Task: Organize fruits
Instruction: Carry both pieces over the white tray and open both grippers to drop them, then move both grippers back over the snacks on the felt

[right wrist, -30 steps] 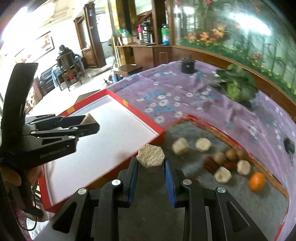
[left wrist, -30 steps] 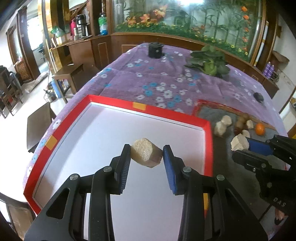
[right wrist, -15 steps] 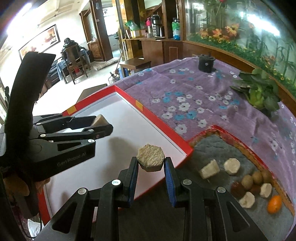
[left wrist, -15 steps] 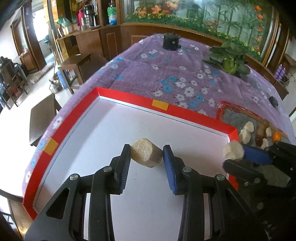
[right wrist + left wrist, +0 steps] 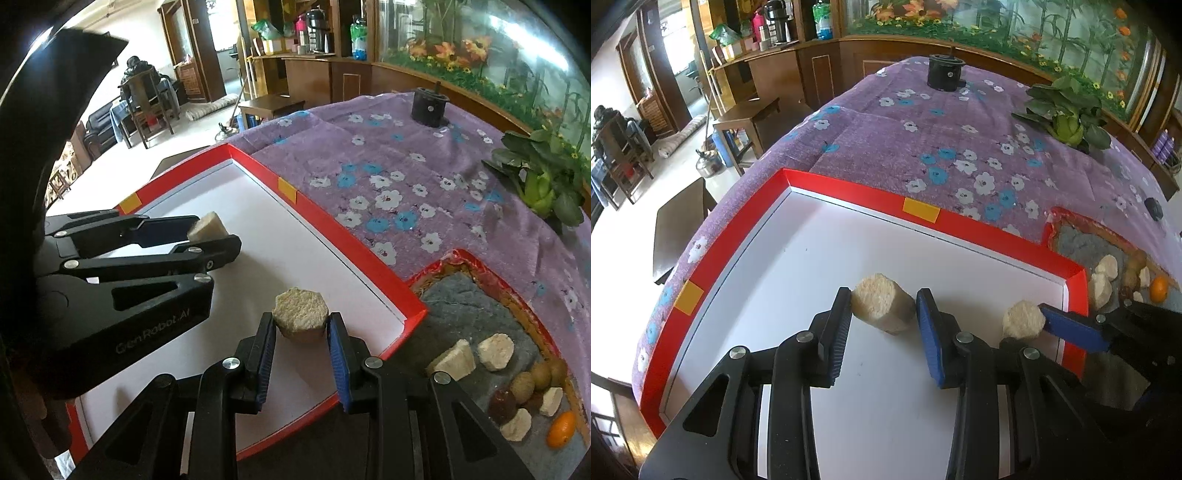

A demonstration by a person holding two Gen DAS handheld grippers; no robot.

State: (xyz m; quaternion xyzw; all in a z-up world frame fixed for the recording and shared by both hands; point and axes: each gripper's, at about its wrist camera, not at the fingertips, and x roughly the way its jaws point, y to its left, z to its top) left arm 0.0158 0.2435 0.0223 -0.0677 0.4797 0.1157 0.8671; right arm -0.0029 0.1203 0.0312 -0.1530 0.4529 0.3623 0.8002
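My left gripper (image 5: 882,310) is shut on a beige hexagonal block (image 5: 881,308) and holds it over the white floor of the red-rimmed tray (image 5: 857,192). It also shows in the right wrist view (image 5: 207,232), at the left. My right gripper (image 5: 301,325) is shut on a second beige hexagonal block (image 5: 300,314) just above the tray's near right part. In the left wrist view this block (image 5: 1023,319) sits at the right gripper's tip, inside the tray's right rim.
A grey mat with a red border (image 5: 469,291) lies right of the tray and holds several beige chunks, brown nuts and a small orange fruit (image 5: 561,428). A green plant (image 5: 543,177) and a black pot (image 5: 430,105) stand on the purple flowered cloth (image 5: 406,177).
My right gripper has carried its block from above the grey mat leftward over the tray's rim to above the white floor. My left gripper has kept its block and moved slightly further over the tray.
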